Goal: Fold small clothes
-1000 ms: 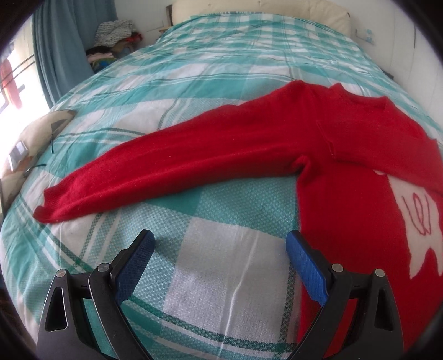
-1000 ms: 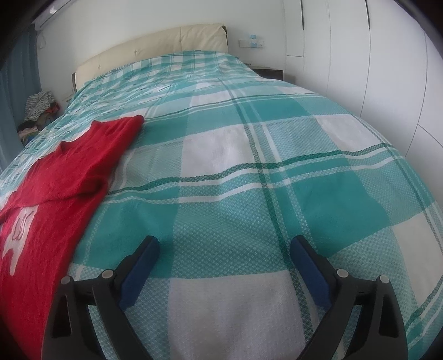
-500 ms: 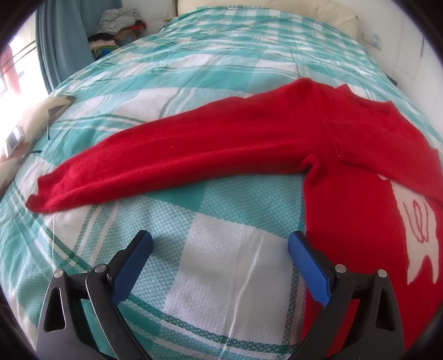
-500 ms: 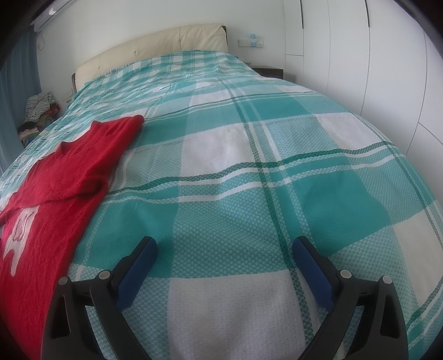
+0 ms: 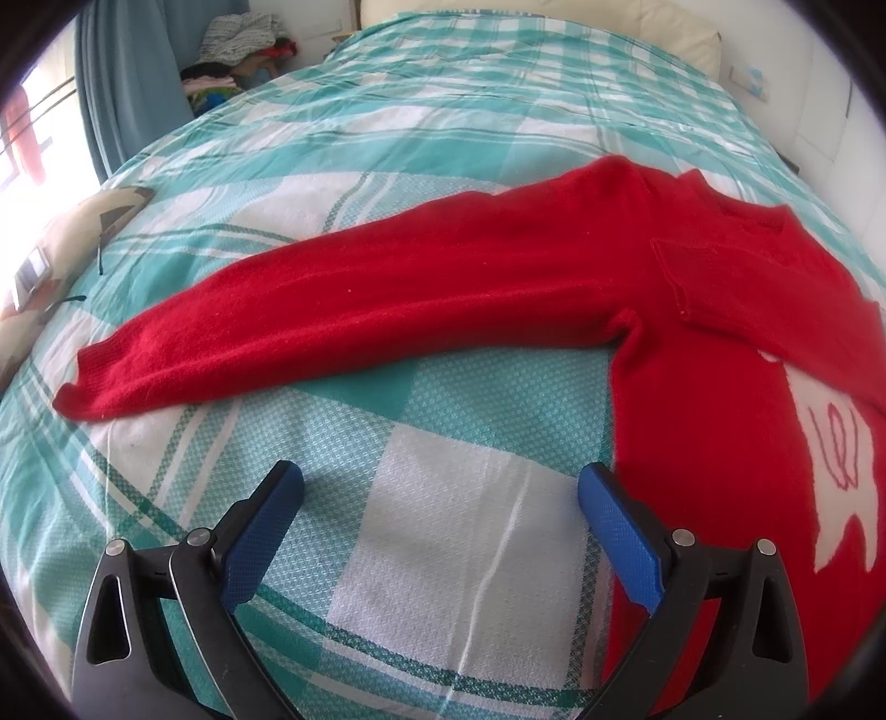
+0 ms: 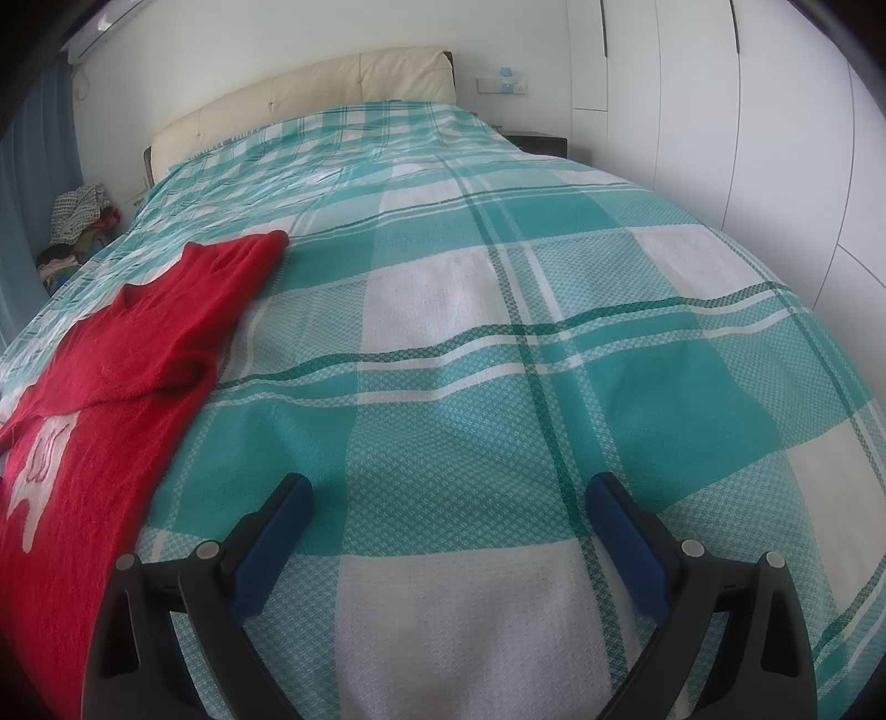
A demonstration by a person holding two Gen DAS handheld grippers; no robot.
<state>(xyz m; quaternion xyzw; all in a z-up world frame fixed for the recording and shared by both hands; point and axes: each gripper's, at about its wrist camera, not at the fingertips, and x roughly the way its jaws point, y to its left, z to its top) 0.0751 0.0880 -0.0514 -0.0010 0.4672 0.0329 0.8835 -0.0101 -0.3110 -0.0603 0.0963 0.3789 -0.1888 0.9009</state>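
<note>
A red sweater [image 5: 692, 343] with a white motif lies flat on the teal-and-white checked bedspread [image 5: 443, 526]. Its one sleeve [image 5: 332, 315] stretches out to the left, cuff at the far left; the other sleeve is folded across the chest. My left gripper [image 5: 440, 498] hovers open over bare bedspread just below that sleeve, its right finger at the sweater's side edge, holding nothing. In the right wrist view the sweater [image 6: 111, 376] lies at the left. My right gripper [image 6: 448, 498] is open over the bedspread [image 6: 498, 343], to the right of the sweater and apart from it.
A cream headboard [image 6: 310, 99] closes the far end of the bed. A pile of clothes [image 5: 238, 50] sits beside a blue curtain [image 5: 127, 83] at the back left. White wardrobe doors [image 6: 747, 138] line the right wall. A cushion [image 5: 44, 260] lies at the bed's left edge.
The left gripper has shifted a little toward the sweater, so sleeve and body look slightly larger and sit more to the right. The right gripper has barely moved. Both stay open.
</note>
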